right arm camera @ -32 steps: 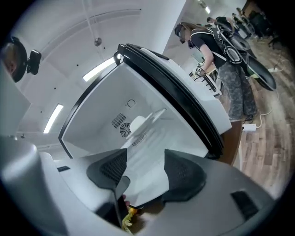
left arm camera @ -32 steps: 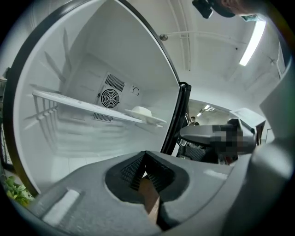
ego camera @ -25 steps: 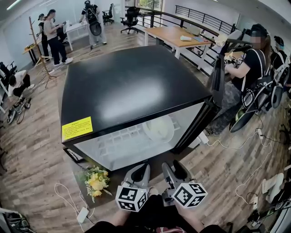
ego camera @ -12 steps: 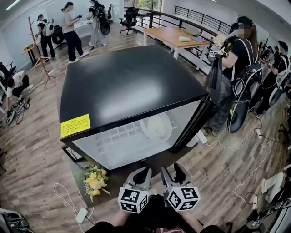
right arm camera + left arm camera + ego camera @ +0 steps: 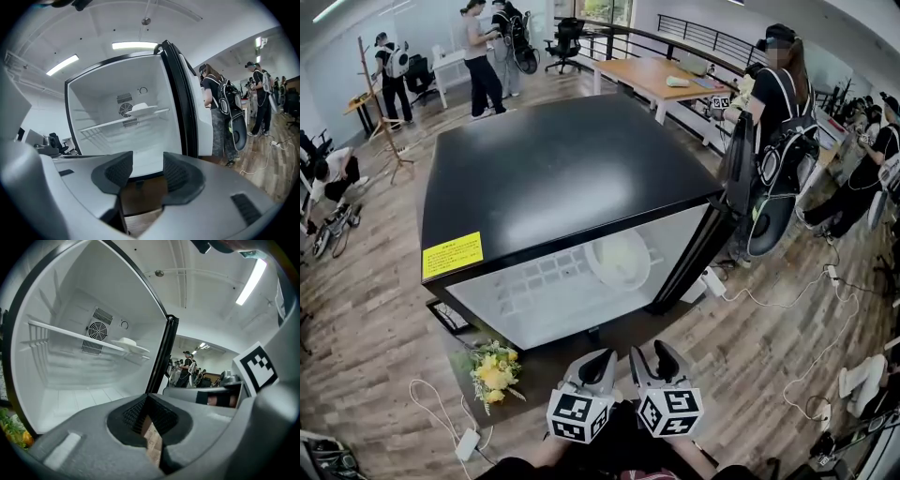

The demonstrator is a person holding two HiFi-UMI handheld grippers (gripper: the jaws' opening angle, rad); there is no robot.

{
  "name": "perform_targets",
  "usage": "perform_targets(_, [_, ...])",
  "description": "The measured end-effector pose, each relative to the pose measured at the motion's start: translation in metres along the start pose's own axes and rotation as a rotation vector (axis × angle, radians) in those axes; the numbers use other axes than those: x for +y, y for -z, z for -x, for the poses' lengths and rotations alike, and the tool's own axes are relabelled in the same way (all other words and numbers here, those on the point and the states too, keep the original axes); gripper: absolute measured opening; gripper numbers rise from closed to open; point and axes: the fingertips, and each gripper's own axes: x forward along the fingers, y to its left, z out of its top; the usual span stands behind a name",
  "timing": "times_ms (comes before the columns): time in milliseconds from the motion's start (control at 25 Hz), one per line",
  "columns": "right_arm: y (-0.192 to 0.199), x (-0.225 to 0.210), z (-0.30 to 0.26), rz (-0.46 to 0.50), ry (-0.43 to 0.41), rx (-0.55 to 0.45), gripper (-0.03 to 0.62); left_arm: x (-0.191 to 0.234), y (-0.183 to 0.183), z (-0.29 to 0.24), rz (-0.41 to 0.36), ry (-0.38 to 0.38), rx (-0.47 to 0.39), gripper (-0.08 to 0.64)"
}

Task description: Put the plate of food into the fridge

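The black-topped fridge (image 5: 562, 178) stands with its door (image 5: 717, 230) swung open to the right. A white plate of food (image 5: 622, 260) rests on the wire shelf inside, also seen as the plate (image 5: 126, 342) and the plate (image 5: 143, 108). Both grippers hang low in front of the fridge, well back from its opening. My left gripper (image 5: 598, 359) is shut, its pads (image 5: 140, 411) meeting with nothing held. My right gripper (image 5: 652, 354) sits beside it; its jaws stand apart and are closing, with nothing between the pads (image 5: 180, 176).
A bunch of yellow flowers (image 5: 497, 372) lies on the floor at the fridge's left front corner, with a cable and power strip (image 5: 471, 441) nearby. A person with a backpack (image 5: 778, 103) stands just beyond the open door. A wooden table (image 5: 661, 73) and other people are further back.
The right gripper has drifted left toward the left gripper and its jaws have narrowed. The person by the door has moved closer; people at the back walked right.
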Motion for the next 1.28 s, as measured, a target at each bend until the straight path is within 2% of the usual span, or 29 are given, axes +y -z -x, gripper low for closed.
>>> perform_targets(200, [0.006,-0.001,0.001,-0.006,0.011,0.008,0.135,-0.001,0.003,0.001,-0.001,-0.003,-0.002,0.006])
perform_targets(480, [0.009,0.004,0.001,0.010,0.002,0.018,0.118,0.000,0.003,0.004,-0.004,-0.014,0.000,0.006])
perform_targets(680, [0.014,0.001,-0.003,-0.002,0.028,0.028,0.054,0.004,0.006,0.004,-0.003,-0.020,0.001,0.006])
perform_targets(1040, [0.012,0.000,-0.006,0.012,0.035,0.035,0.011,0.004,0.005,0.000,0.013,-0.022,-0.004,0.006])
perform_targets(1280, [0.011,-0.003,-0.008,0.029,0.046,0.022,0.009,0.008,0.006,-0.004,0.018,-0.023,-0.011,0.006])
